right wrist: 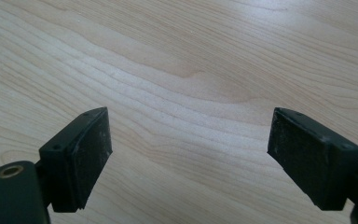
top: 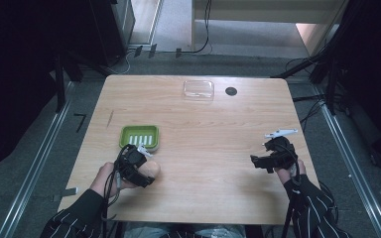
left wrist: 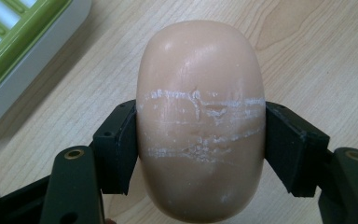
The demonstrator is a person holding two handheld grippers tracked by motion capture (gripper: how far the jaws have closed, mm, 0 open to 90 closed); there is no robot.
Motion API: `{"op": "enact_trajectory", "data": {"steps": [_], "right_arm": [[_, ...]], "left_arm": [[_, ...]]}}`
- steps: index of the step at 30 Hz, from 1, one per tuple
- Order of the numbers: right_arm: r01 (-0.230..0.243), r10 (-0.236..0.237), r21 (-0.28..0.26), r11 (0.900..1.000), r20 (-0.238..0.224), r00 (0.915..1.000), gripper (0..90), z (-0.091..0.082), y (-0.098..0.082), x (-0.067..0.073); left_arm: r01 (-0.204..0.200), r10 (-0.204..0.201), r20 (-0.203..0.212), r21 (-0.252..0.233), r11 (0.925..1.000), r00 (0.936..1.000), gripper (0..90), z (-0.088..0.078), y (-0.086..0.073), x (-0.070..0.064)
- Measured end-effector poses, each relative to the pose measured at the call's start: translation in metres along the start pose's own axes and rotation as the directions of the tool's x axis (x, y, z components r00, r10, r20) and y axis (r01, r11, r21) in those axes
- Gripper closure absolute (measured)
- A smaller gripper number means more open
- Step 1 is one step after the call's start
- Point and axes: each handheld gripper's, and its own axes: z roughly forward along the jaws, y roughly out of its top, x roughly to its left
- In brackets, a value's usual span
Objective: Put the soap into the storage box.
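A peach-coloured oval bar of soap with white scuff lines sits clamped between both pads of my left gripper. In the high view the soap shows just right of my left gripper, near the table's front left, a little in front of a green soap dish with white slats. A corner of that dish shows at the upper left of the left gripper view. My right gripper rests at the front right, its jaws wide open over bare wood.
A clear plastic lid or box lies at the back middle of the wooden table, with a small black round hole beside it. Cables and dark stands surround the table on the floor.
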Motion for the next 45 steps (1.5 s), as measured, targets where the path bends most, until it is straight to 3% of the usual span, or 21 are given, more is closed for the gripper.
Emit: {"op": "enact_trajectory", "data": {"steps": [30,45], "right_arm": [[0.006,-0.006,0.004,1.0,-0.006,1.0,14.1,0.001,0.0,0.0],[0.011,-0.011,0.016,1.0,-0.007,0.9999,14.1,0.002,0.0,0.0]], "left_arm": [[0.034,-0.034,-0.018,-0.03,0.999,0.9993,33.8,-0.016,-0.009,0.019],[0.074,-0.076,-0.04,-0.041,0.9964,0.9963,33.8,-0.019,-0.011,0.034]]}}
